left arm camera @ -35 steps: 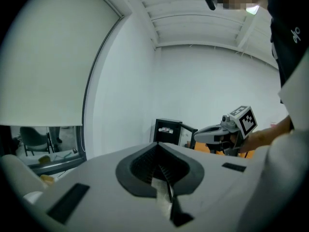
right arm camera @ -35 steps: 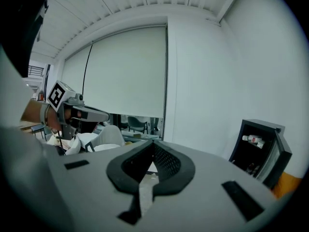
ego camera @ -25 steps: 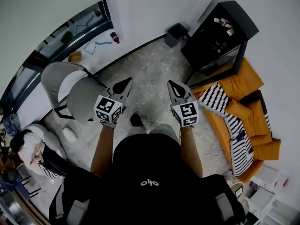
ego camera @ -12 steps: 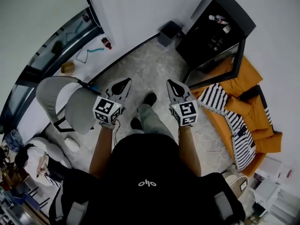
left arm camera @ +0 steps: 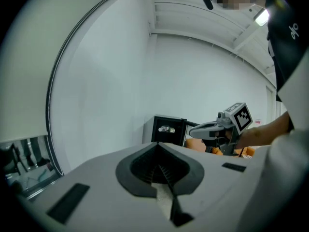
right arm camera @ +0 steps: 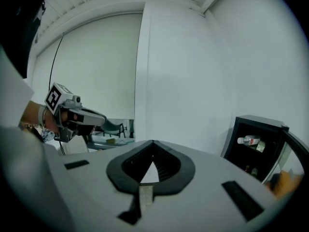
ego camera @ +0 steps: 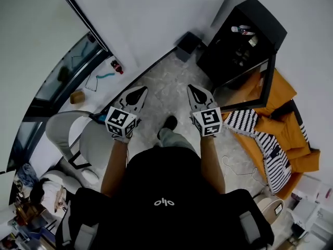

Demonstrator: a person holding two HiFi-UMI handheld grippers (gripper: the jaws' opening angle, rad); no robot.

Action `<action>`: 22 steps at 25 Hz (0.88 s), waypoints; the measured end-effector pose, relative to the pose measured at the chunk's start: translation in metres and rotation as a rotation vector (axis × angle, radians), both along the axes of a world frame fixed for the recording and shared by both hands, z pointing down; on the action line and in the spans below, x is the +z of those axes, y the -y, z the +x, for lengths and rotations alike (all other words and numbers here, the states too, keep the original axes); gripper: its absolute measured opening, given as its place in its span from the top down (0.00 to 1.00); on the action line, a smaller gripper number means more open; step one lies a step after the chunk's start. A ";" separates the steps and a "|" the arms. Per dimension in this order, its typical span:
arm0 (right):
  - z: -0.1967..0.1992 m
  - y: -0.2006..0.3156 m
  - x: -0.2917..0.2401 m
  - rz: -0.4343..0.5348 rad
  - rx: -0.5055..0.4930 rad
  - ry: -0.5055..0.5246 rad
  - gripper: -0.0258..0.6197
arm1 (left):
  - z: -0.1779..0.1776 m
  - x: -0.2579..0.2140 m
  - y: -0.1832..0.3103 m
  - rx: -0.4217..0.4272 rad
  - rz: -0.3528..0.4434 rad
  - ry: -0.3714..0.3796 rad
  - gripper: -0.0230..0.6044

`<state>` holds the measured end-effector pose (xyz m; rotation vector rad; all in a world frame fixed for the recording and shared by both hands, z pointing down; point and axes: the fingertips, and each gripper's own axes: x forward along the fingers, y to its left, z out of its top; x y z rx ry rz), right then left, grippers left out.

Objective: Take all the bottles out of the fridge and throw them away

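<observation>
The black fridge [ego camera: 248,20] stands open against the wall at the upper right, its glass door [ego camera: 260,87] swung toward the sofa. A clear bottle [ego camera: 240,29] lies on its top shelf, with smaller items on the shelf below. My left gripper [ego camera: 139,92] and right gripper [ego camera: 192,89] are held side by side in the air, both shut and empty, well short of the fridge. In the left gripper view the fridge [left arm camera: 169,129] with the bottle [left arm camera: 166,128] shows past my left gripper [left arm camera: 157,146]. The right gripper view has the bottle [right arm camera: 248,140] at far right, beyond my right gripper [right arm camera: 152,143].
An orange sofa [ego camera: 283,105] with a striped cloth [ego camera: 263,139] lies right of the fridge door. Two grey chairs [ego camera: 96,139] stand at the left. A small black box [ego camera: 186,39] sits by the wall. A white cable [ego camera: 234,165] trails on the marble floor.
Both grippers have moved forward together over the floor toward the fridge, staying shut. The chairs have slid back to the lower left of the view.
</observation>
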<state>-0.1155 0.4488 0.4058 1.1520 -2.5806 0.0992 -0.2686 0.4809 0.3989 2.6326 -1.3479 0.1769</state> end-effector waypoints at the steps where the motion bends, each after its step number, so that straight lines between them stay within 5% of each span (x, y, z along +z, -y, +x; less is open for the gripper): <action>1: 0.004 0.012 -0.002 0.000 0.012 0.002 0.95 | 0.003 -0.002 0.012 0.010 0.001 0.000 0.95; 22: 0.145 0.151 -0.013 -0.011 0.299 0.035 0.95 | 0.154 -0.014 0.197 0.307 -0.014 0.013 0.95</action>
